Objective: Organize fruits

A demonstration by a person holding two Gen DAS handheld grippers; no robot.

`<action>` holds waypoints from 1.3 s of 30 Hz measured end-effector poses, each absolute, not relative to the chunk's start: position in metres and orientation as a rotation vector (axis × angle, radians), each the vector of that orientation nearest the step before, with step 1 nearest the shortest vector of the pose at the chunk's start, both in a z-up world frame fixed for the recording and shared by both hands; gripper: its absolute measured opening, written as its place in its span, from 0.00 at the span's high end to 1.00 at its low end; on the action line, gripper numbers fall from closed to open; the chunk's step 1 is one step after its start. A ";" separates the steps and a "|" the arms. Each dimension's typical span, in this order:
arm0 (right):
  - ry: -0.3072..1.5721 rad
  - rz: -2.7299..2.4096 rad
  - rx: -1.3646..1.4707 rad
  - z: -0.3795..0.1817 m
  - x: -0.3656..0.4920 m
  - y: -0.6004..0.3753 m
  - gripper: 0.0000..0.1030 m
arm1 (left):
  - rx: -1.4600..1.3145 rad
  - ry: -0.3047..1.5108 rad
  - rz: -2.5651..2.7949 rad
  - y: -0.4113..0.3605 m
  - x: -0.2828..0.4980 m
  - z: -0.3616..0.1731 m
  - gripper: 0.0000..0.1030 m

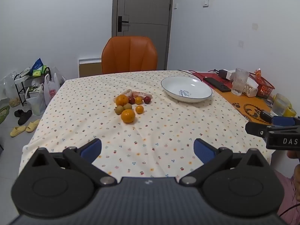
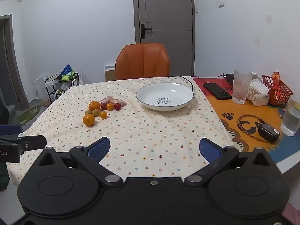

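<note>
Both tongs, left tongs point(image 1: 147, 148) and right tongs point(image 2: 154, 148), released, empty. Nearest orange point(image 1: 128, 115) best straddled squarely, carried to plate point(image 1: 206, 97).

Home dining room: clothed table point(image 2: 150, 131), orange chair point(image 2: 142, 61), slippers point(image 1: 24, 128).

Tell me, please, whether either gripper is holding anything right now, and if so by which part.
Nothing is held. The left gripper and the right gripper both stand open over the tablecloth, short of the fruit pile.
</note>
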State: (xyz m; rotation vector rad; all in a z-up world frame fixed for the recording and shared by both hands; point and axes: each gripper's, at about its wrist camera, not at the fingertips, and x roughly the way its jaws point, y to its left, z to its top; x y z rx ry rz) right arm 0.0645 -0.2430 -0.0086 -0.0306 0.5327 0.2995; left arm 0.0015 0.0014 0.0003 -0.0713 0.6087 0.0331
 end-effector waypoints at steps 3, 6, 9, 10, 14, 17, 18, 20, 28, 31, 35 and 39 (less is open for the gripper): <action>0.542 0.301 -0.034 -0.009 0.064 -0.242 0.00 | -0.040 0.593 0.040 -0.003 0.001 0.003 0.00; 0.538 0.297 -0.036 -0.009 0.064 -0.242 0.00 | -0.034 0.582 0.039 -0.004 -0.001 0.005 0.00; 0.537 0.298 -0.035 -0.008 0.065 -0.243 0.00 | -0.037 0.586 0.037 -0.003 0.000 0.004 0.00; 0.536 0.296 -0.035 -0.008 0.065 -0.243 0.00 | -0.038 0.585 0.038 -0.003 0.000 0.005 0.00; 0.537 0.299 -0.034 -0.005 0.064 -0.247 0.00 | -0.038 0.584 0.040 -0.003 -0.005 0.007 0.00; 0.531 0.306 -0.038 -0.002 0.063 -0.247 0.00 | -0.034 0.580 0.042 -0.002 -0.009 0.008 0.00; 0.525 0.306 -0.037 -0.004 0.061 -0.245 0.00 | -0.036 0.577 0.043 -0.002 -0.011 0.008 0.00; 0.522 0.309 -0.036 -0.003 0.060 -0.244 0.00 | -0.039 0.574 0.044 0.000 -0.012 0.009 0.00; 0.518 0.315 -0.038 -0.001 0.059 -0.243 0.00 | -0.044 0.567 0.041 0.001 -0.011 0.008 0.00; 0.522 0.314 -0.040 -0.002 0.059 -0.243 0.00 | -0.045 0.569 0.043 0.001 -0.011 0.008 0.00; 0.521 0.319 -0.043 -0.001 0.058 -0.243 0.00 | -0.042 0.566 0.047 0.002 -0.012 0.008 0.00; 0.520 0.321 -0.045 -0.001 0.058 -0.243 0.00 | -0.040 0.562 0.051 0.003 -0.012 0.008 0.00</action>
